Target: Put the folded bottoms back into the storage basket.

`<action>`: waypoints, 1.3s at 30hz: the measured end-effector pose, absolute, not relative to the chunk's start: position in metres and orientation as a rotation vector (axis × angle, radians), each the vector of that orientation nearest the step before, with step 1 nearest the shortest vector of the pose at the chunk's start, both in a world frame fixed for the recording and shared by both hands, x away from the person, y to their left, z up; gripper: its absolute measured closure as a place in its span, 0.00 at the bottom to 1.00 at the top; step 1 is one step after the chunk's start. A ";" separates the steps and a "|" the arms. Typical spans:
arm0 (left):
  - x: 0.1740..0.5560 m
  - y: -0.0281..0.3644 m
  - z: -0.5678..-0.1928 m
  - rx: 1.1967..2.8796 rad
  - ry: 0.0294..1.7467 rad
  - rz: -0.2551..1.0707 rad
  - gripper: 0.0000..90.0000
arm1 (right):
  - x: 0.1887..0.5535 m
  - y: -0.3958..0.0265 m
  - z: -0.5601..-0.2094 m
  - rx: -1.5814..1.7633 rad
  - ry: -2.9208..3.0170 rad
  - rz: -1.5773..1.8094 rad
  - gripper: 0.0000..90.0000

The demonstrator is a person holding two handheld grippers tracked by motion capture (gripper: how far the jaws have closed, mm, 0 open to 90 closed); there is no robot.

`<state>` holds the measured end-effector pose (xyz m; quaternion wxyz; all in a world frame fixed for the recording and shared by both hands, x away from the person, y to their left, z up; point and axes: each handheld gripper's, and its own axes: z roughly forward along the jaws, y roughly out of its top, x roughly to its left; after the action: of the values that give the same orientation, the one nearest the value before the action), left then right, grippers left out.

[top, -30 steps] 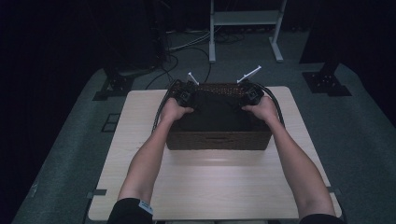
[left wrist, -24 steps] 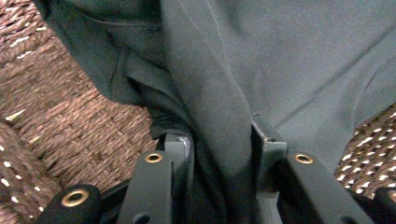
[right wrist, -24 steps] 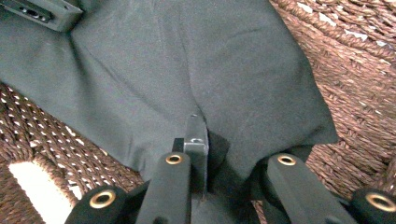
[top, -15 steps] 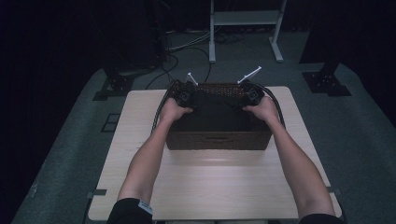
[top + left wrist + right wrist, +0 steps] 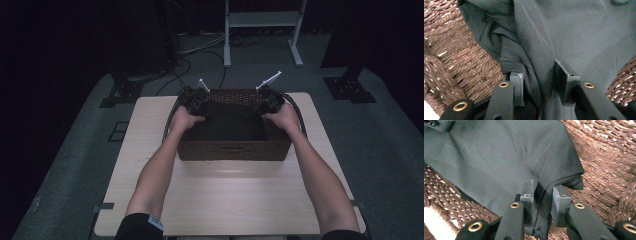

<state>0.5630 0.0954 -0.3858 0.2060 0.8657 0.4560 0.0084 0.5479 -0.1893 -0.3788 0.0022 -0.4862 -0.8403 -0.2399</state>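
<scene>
A dark cloth (image 5: 230,122) lies spread inside a brown wicker basket (image 5: 234,150) on the wooden table (image 5: 225,200). My left gripper (image 5: 194,104) is at the basket's far left corner and my right gripper (image 5: 271,101) at its far right corner. In the left gripper view, the left gripper (image 5: 537,75) has a bunched fold of the cloth (image 5: 579,32) between its jaws, just above the woven bottom (image 5: 461,57). The right gripper (image 5: 542,192) pinches the cloth's folded edge (image 5: 494,157) close to the basket wall (image 5: 609,165).
The basket stands at the far middle of the table, with bare tabletop in front of it and to both sides. Cables trail from the grippers over the table's far edge. A white metal stand (image 5: 262,22) and dark stand feet sit on the floor beyond.
Almost nothing differs; both hands stay at the basket's far corners with the cloth between the jaws.
</scene>
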 end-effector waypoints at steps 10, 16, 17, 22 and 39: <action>0.562 0.102 -0.379 2.382 1.299 0.057 0.67 | 0.547 -0.191 -0.379 -1.547 -2.648 -0.729 0.77; 0.561 0.107 -0.374 2.376 1.297 0.067 0.67 | 0.546 -0.197 -0.375 -1.560 -2.650 -0.743 0.75; 0.561 0.107 -0.374 2.371 1.296 0.071 0.67 | 0.545 -0.197 -0.374 -1.566 -2.647 -0.744 0.75; 0.560 0.111 -0.370 2.365 1.298 0.077 0.66 | 0.544 -0.201 -0.372 -1.574 -2.646 -0.753 0.74; 0.554 0.112 -0.356 2.336 1.270 0.096 0.65 | 0.537 -0.213 -0.362 -1.587 -2.629 -0.830 0.73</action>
<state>0.5536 0.1120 -0.3564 0.2380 0.8528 0.4636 0.0351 0.5371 -0.2130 -0.3620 -0.0195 -0.4989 -0.8263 -0.2608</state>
